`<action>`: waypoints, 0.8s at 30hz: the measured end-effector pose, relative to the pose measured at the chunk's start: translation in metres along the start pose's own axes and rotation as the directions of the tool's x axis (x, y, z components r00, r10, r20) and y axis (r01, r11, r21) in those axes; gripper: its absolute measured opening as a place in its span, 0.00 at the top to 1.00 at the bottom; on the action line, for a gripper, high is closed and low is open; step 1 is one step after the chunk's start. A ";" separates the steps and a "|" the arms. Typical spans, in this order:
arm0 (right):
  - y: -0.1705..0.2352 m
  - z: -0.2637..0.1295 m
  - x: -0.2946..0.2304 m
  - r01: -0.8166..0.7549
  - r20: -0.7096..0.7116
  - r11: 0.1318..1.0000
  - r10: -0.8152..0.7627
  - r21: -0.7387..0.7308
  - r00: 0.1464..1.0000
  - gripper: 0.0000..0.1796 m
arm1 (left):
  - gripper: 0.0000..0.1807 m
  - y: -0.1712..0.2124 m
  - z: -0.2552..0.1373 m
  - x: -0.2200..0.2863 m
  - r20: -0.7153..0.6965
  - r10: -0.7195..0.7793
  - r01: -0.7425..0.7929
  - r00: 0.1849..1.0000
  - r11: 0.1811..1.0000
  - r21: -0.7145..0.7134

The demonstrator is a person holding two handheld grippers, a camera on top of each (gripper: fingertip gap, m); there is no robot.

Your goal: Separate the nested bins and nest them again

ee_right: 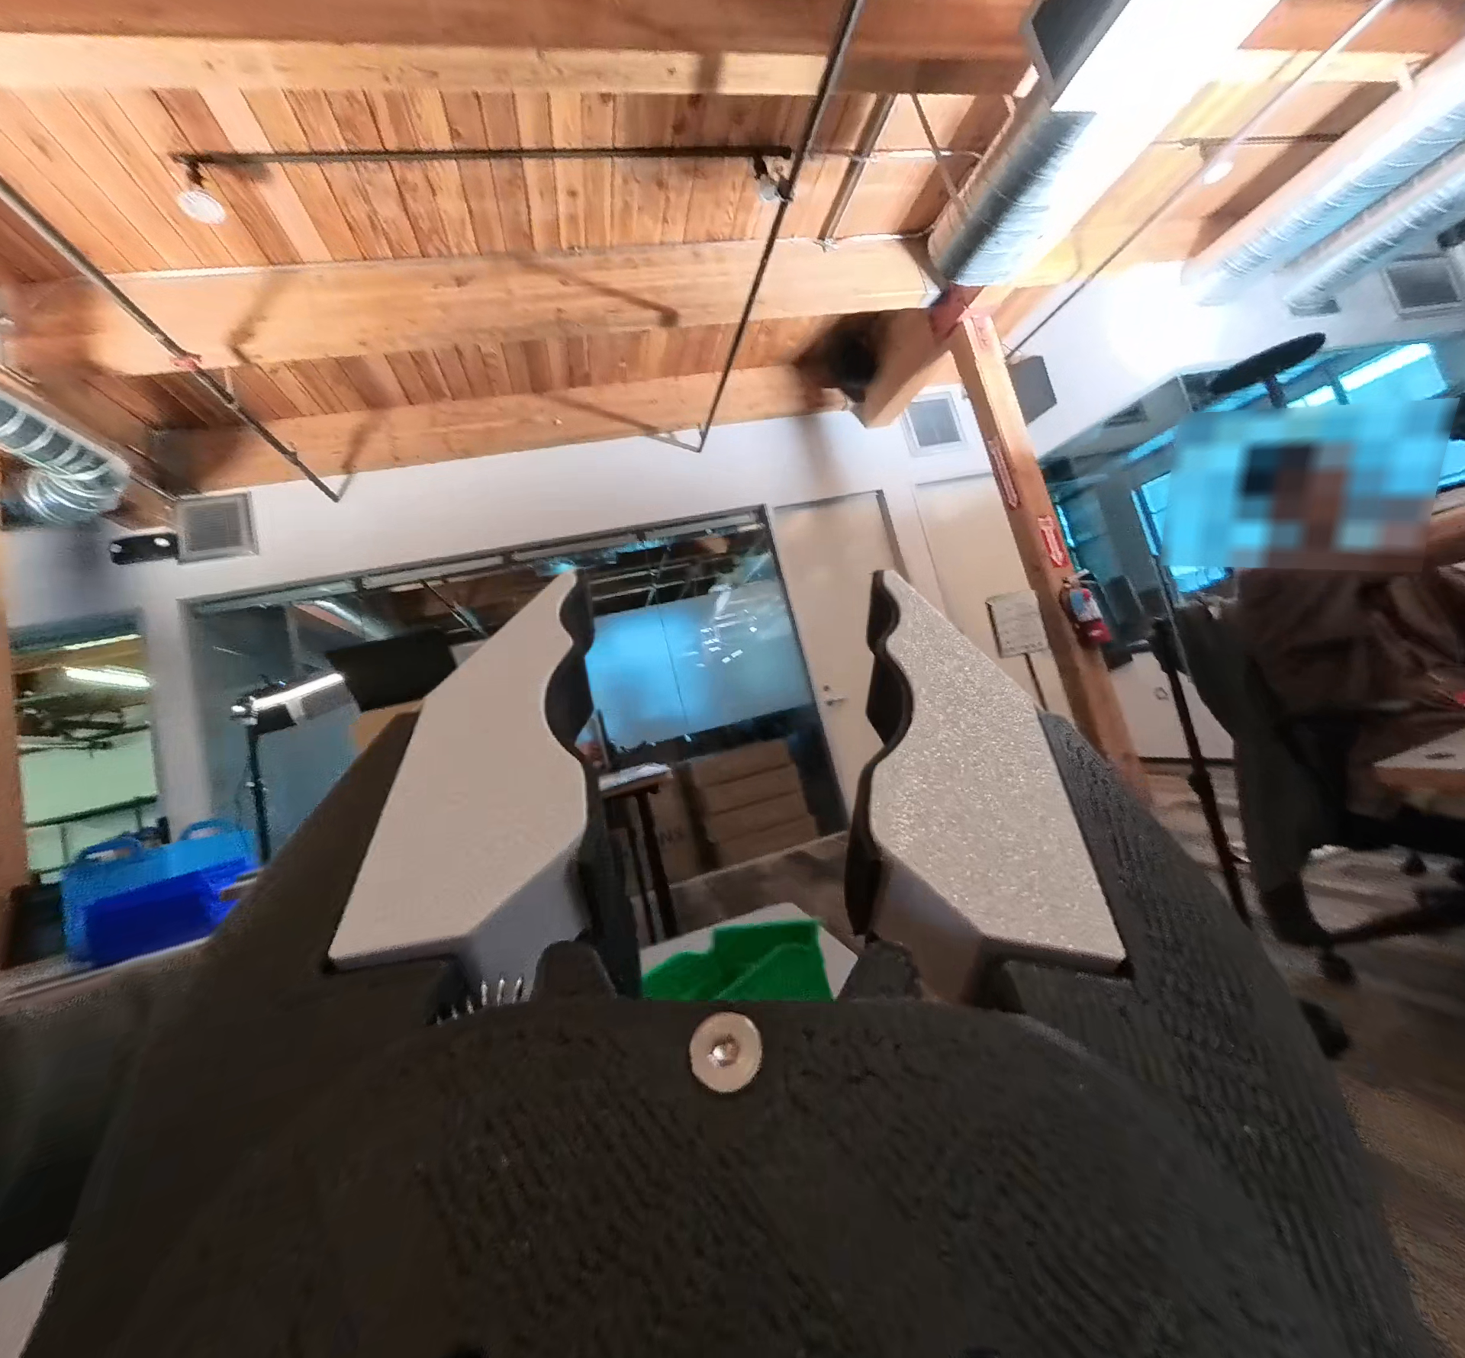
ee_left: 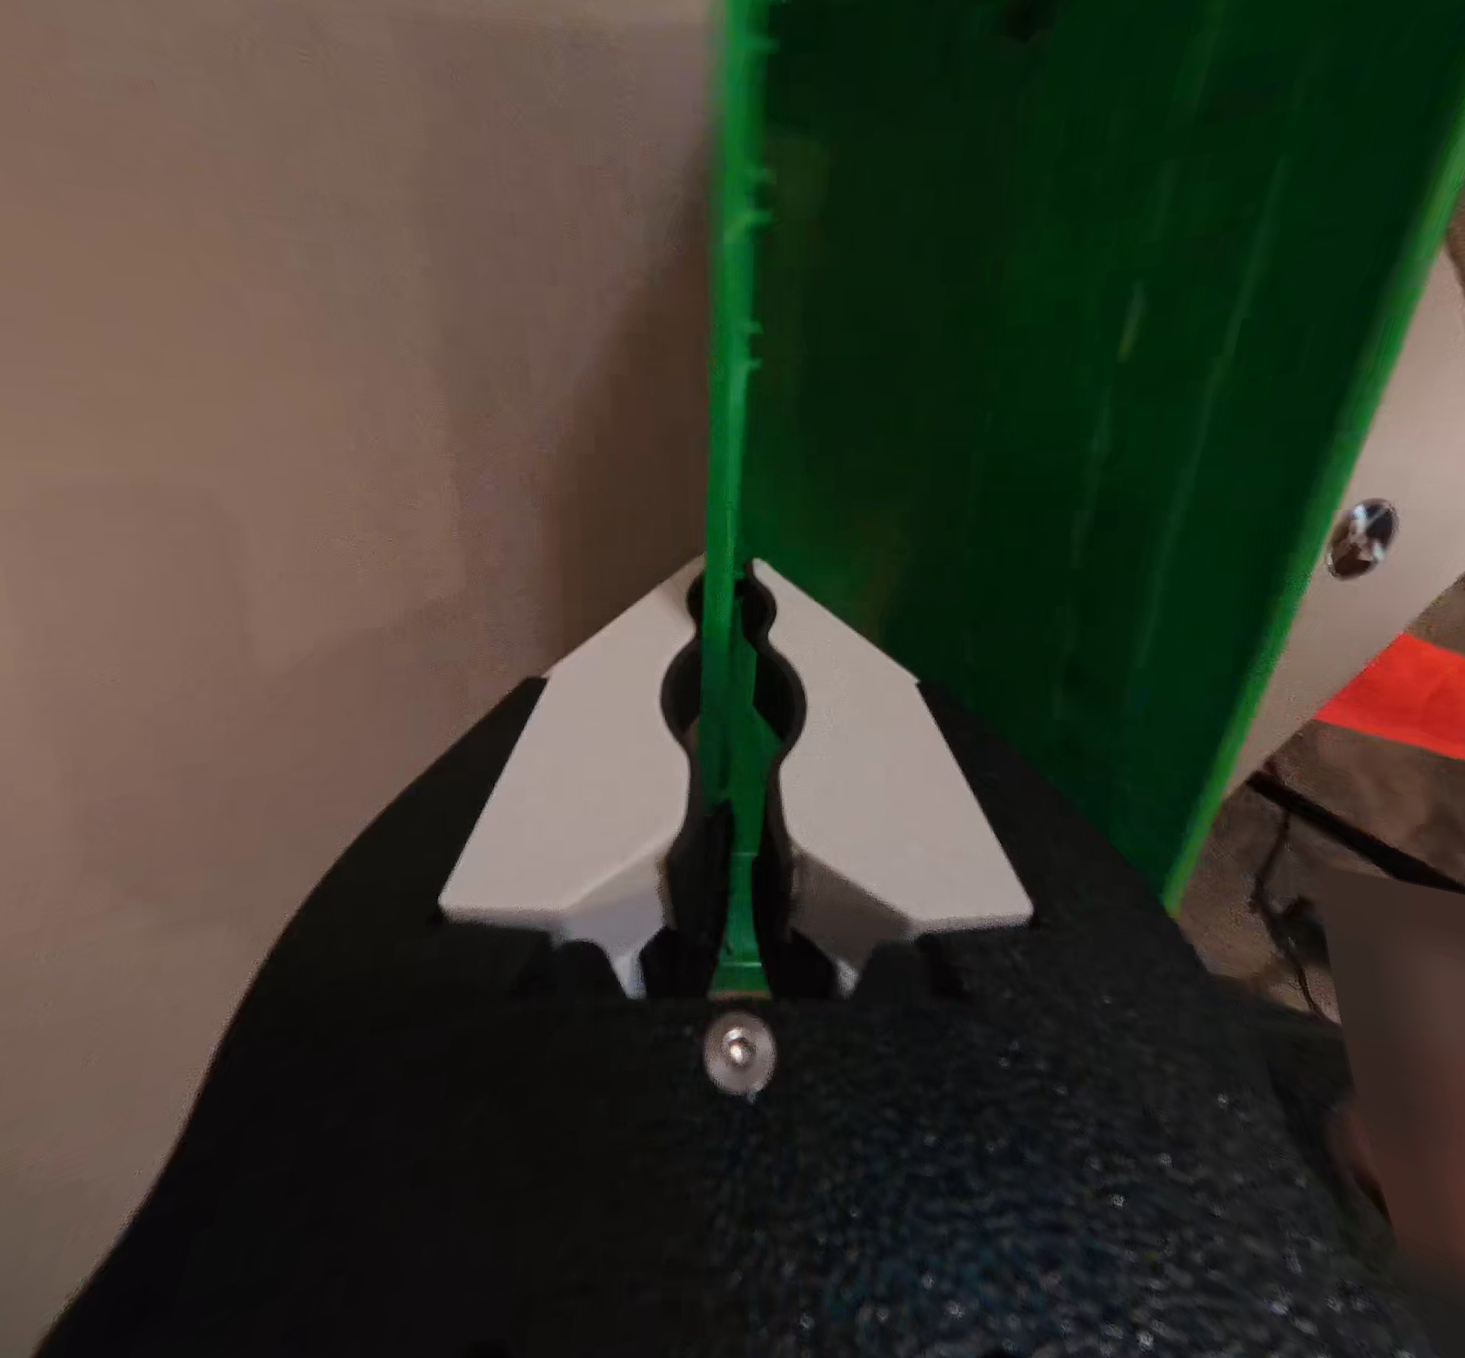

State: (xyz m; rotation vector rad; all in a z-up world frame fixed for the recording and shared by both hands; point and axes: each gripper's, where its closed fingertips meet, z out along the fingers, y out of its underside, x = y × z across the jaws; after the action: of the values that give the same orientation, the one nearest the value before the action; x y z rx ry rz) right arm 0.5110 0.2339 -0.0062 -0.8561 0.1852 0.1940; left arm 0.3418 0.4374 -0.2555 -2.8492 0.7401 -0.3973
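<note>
Two green bins are showing, one to each wrist view. Up close in the left wrist view, the left gripper (ee_left: 733, 591) is clamping its two pale fingers (ee_left: 610, 749) together on the thin wall edge of a green bin (ee_left: 1070, 369). That edge is running straight away from the gripper and up through the frame, so the bin's long line is lying along the fingers, with its broad flat side spreading off to the right and a plain beige wall (ee_left: 317, 369) standing behind it on the left. What is inside this bin cannot be told from here, since only the edge and one side are showing.

Over in the right wrist view, the right gripper (ee_right: 725, 591) is holding its fingers well apart with nothing between them, and it is pointing upward toward the wooden ceiling (ee_right: 476, 131). Low down between the finger bases, a second green bin (ee_right: 745, 959) is peeking out, resting on a pale tabletop (ee_right: 840, 943); its angled walls are showing, but its inside is mostly hidden by the gripper body.

Farther back on the left, a cluster of blue bins (ee_right: 151, 884) is sitting by the window; their count cannot be told through the blur. One person (ee_right: 1348, 686) is sitting at the right.
</note>
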 end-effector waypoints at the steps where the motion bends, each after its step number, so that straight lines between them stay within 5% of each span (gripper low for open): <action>1: -0.002 0.000 -0.004 -0.010 0.015 1.000 0.010 0.010 1.000 0.62 | 0.98 0.004 -0.007 -0.002 -0.008 0.027 -0.027 1.000 1.000 -0.003; 6: -0.003 0.001 -0.007 -0.012 0.029 1.000 0.012 0.014 1.000 0.62 | 0.99 0.042 -0.087 -0.048 0.061 0.092 -0.093 0.994 0.996 0.007; 10: -0.004 0.000 0.000 -0.069 0.029 0.997 0.068 0.028 0.997 0.62 | 0.99 0.095 -0.183 -0.111 0.042 -0.037 0.033 0.998 0.996 0.083; 16: 0.000 0.002 -0.004 -0.056 0.036 0.998 0.056 0.008 0.998 0.62 | 0.99 0.216 -0.303 -0.234 0.210 -0.237 0.207 0.949 0.966 0.154; 24: 0.000 0.006 -0.024 0.086 0.045 0.996 -0.085 -0.008 0.995 0.62 | 0.99 0.339 -0.356 -0.315 0.196 -0.428 0.393 0.882 0.899 0.195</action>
State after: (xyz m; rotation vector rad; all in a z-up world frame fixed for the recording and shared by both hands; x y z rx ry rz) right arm 0.4884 0.2362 0.0039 -0.8667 0.1059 0.1339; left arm -0.1823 0.2675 -0.0616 -2.8253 0.0494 -0.1519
